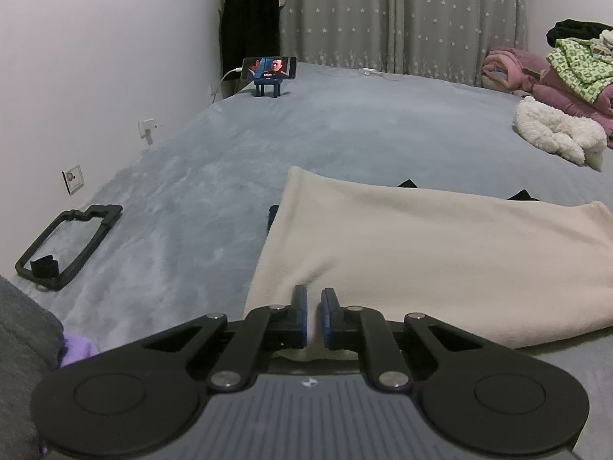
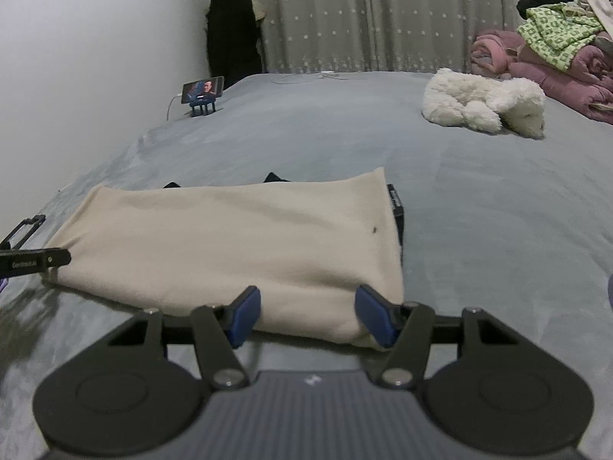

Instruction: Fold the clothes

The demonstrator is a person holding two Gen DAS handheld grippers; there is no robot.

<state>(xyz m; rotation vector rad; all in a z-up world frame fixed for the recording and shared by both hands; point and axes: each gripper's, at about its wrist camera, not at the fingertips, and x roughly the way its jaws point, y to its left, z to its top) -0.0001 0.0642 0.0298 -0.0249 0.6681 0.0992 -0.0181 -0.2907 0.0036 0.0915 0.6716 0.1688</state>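
A cream garment [image 1: 440, 260] lies folded on the grey bed, with black fabric showing under its far edge and sides. It also shows in the right wrist view [image 2: 237, 245]. My left gripper [image 1: 314, 316] is shut on the garment's near left edge, with cloth pinched between the blue pads. My right gripper [image 2: 308, 316] is open at the garment's near right corner, its fingers on either side of the edge. The left gripper's finger [image 2: 34, 260] shows at the garment's left end in the right wrist view.
A phone on a stand [image 1: 270, 71] plays video at the bed's far left corner. A black frame [image 1: 69, 243] lies at the left. A white plush toy [image 2: 482, 101] and a pile of clothes [image 2: 555, 46] sit at the right. A wall runs along the left.
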